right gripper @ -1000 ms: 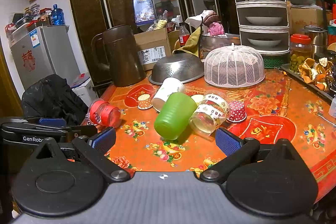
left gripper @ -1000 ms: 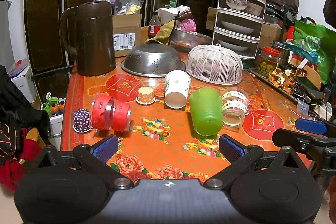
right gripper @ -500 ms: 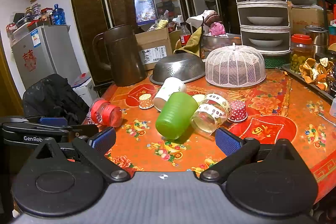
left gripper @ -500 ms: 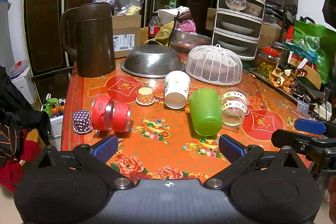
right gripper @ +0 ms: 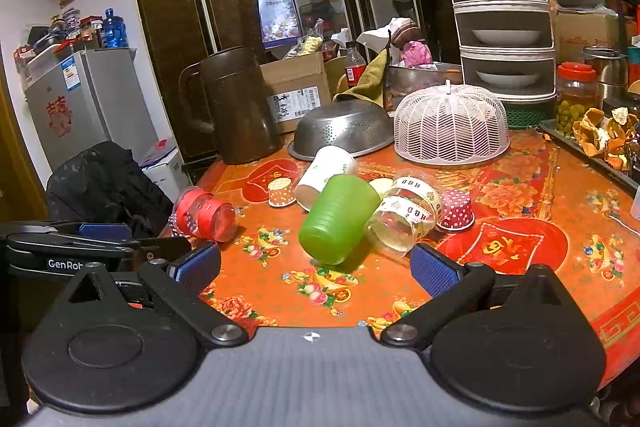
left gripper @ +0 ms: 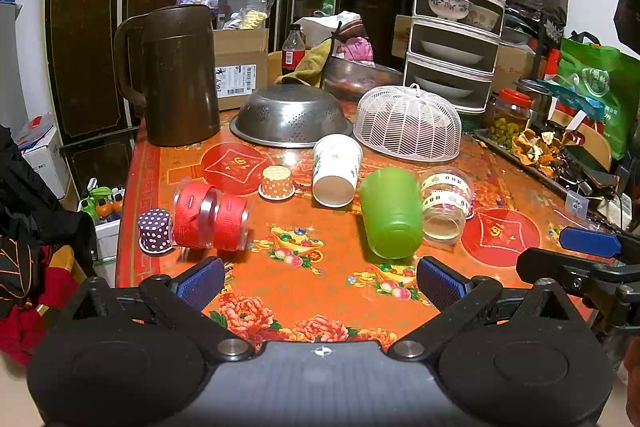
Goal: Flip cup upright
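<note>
Several cups lie on their sides on the orange flowered table (left gripper: 304,291): a green plastic cup (left gripper: 391,214) (right gripper: 338,219), a white paper cup (left gripper: 336,170) (right gripper: 325,171), a clear cup with patterned tape (left gripper: 445,205) (right gripper: 406,215) and a clear cup with red bands (left gripper: 210,215) (right gripper: 206,213). My left gripper (left gripper: 320,283) is open and empty, short of the green cup. My right gripper (right gripper: 315,267) is open and empty, just before the green cup; it also shows at the right edge of the left wrist view (left gripper: 588,255).
Small paper cupcake liners stand upside down: orange (left gripper: 277,181), purple dotted (left gripper: 154,230), red dotted (right gripper: 456,209). Behind stand a brown jug (left gripper: 176,75), an overturned steel colander (left gripper: 291,115), a white mesh food cover (left gripper: 408,123), a stacked dish rack (left gripper: 456,11) and a tray of peels (left gripper: 540,151).
Both grippers have crept slightly forward toward the cups. Nothing on the table has moved.
</note>
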### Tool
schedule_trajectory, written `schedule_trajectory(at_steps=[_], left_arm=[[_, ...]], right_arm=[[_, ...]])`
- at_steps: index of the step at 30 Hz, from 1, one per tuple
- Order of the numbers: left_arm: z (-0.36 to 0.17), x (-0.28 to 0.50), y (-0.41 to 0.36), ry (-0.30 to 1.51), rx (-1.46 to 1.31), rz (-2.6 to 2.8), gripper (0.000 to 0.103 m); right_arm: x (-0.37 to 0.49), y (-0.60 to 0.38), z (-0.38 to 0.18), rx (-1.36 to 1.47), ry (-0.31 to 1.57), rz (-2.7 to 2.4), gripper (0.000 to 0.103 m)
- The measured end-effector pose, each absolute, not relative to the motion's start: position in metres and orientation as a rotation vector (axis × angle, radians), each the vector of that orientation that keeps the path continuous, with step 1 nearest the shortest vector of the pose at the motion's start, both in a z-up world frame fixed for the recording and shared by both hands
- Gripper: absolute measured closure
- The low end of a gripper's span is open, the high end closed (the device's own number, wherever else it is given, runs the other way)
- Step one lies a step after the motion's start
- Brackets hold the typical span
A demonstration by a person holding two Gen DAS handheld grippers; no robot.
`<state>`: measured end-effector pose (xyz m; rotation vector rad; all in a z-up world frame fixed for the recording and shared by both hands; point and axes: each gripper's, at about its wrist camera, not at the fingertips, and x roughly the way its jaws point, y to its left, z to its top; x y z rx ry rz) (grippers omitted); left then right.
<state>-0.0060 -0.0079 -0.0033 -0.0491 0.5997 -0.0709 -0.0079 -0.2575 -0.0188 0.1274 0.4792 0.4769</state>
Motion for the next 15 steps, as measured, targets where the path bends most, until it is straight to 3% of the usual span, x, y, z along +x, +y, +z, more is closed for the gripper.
schedule_trajectory(at_steps=[15], left_arm=[[-0.0055, -0.0064, -0.0116, 0.605, -0.045, -0.075, 0.000]], right_arm=[[-0.0074, -0.2580, -0.0190, 0.127, 0.482, 0.485, 0.001]])
